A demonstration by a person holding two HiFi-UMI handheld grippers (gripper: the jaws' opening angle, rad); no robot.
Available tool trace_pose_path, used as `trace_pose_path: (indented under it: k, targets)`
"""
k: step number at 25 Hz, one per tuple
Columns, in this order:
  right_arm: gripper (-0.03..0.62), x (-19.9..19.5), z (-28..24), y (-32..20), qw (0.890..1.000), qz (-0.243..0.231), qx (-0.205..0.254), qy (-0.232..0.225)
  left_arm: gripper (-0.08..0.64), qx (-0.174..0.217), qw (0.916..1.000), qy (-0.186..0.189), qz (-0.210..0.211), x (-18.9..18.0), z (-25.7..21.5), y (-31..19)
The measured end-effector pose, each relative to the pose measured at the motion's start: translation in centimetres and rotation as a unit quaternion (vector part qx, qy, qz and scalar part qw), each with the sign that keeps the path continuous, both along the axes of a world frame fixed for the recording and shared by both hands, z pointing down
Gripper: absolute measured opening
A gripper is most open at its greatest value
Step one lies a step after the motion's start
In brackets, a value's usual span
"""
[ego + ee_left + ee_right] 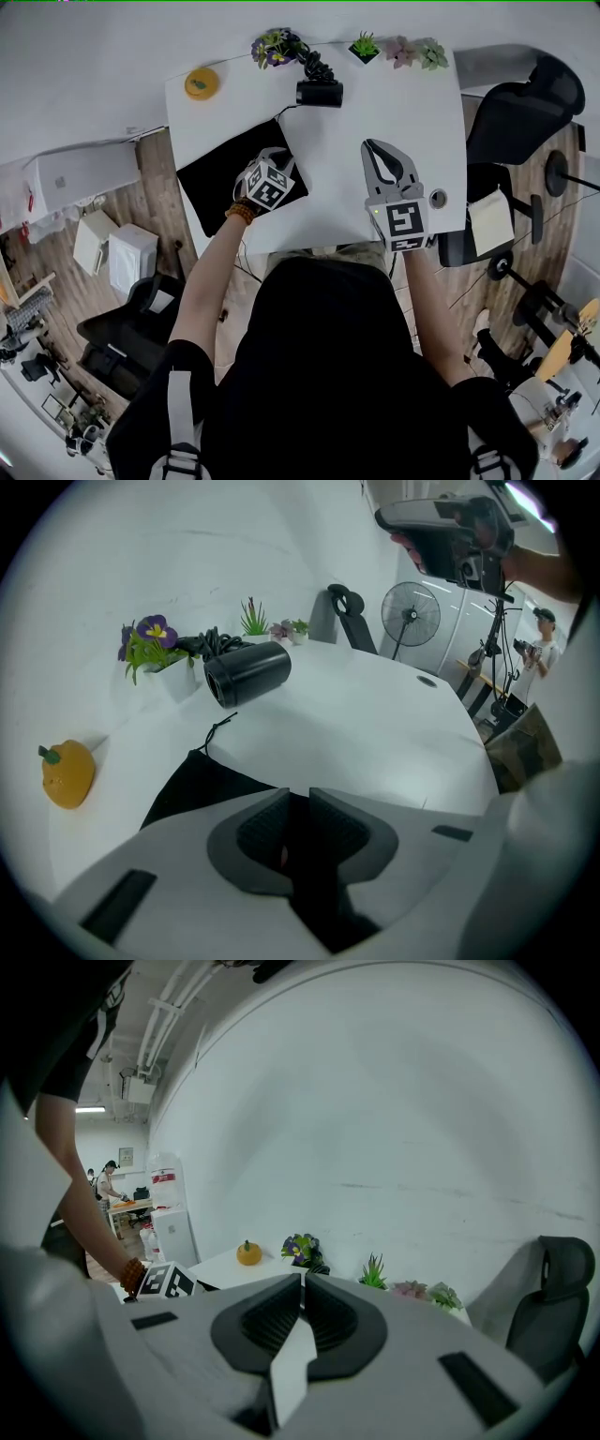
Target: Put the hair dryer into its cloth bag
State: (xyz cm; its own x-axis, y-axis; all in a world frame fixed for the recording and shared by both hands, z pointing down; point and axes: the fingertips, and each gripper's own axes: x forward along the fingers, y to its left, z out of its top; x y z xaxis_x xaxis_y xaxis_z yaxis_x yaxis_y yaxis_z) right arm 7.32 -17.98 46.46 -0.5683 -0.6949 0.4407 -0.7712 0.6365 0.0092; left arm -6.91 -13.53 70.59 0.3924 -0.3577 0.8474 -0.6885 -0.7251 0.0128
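Note:
The black hair dryer (319, 92) (248, 672) lies on its side at the far middle of the white table (412, 112), its coiled cord behind it. The black cloth bag (220, 173) (192, 789) lies flat at the table's left, drawstring end toward the dryer. My left gripper (272, 157) (298, 803) points steeply down at the bag's right edge, and black cloth fills the narrow gap between its pads. My right gripper (377, 148) (302, 1283) hovers over the table's right half, shut, with nothing held.
An orange fruit-shaped ornament (202, 82) (67, 772) sits at the far left corner. Purple flowers (277, 45) and small potted plants (364, 47) line the far edge by the wall. A black office chair (520, 112) stands to the right, a floor fan (410, 614) beyond.

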Motion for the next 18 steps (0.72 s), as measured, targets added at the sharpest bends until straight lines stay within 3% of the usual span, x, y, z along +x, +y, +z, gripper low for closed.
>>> trace_pose_path:
  k: [12, 18]
  targets:
    - [0.032, -0.3, 0.6, 1.3, 1.0, 0.006, -0.009, -0.001, 0.029, -0.004, 1.0, 0.002, 0.002, 0.3, 0.2, 0.4]
    - [0.032, -0.4, 0.6, 1.9, 1.0, 0.008, -0.008, -0.002, 0.024, -0.014, 0.9996, 0.021, -0.015, -0.1, -0.2, 0.3]
